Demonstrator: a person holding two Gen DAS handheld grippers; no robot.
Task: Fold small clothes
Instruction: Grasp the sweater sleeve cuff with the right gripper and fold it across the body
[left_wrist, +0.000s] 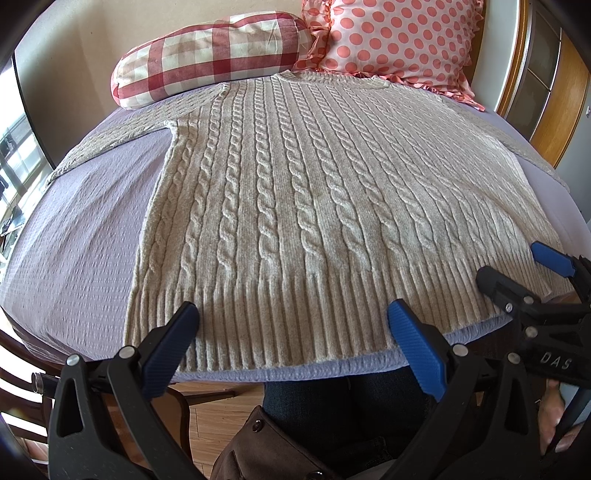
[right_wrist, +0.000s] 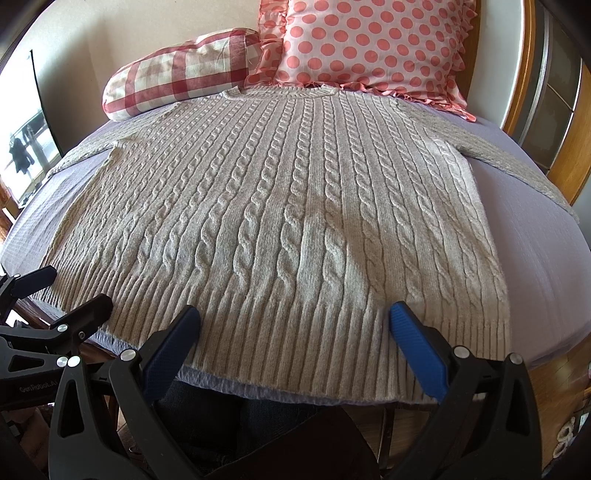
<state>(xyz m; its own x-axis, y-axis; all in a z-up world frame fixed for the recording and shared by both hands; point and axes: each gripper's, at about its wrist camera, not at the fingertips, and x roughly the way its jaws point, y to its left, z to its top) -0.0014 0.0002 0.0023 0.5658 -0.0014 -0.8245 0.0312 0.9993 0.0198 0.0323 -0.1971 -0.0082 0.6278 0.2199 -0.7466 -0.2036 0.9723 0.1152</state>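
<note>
Left wrist view: sweater (left_wrist: 295, 206) flat on bench (left_wrist: 85, 236), hem near edge, sleeves spread, no fold made yet, all folding left. Left tongs (left_wrist: 291, 328) wide, empty; right tongs (right_wrist: 293, 330) too. Right wrist view alone shows right sleeve (right_wrist: 524, 166) fully; left shows hand (left_wrist: 554, 424).

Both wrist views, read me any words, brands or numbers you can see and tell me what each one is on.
"DAS": white letters on the black body of the right gripper, seen in the left wrist view.
"GenRobot.AI": faint small print on the black body of the left gripper, seen in the right wrist view; the ending is hard to read.
Nothing readable on the sweater or pillows.
</note>
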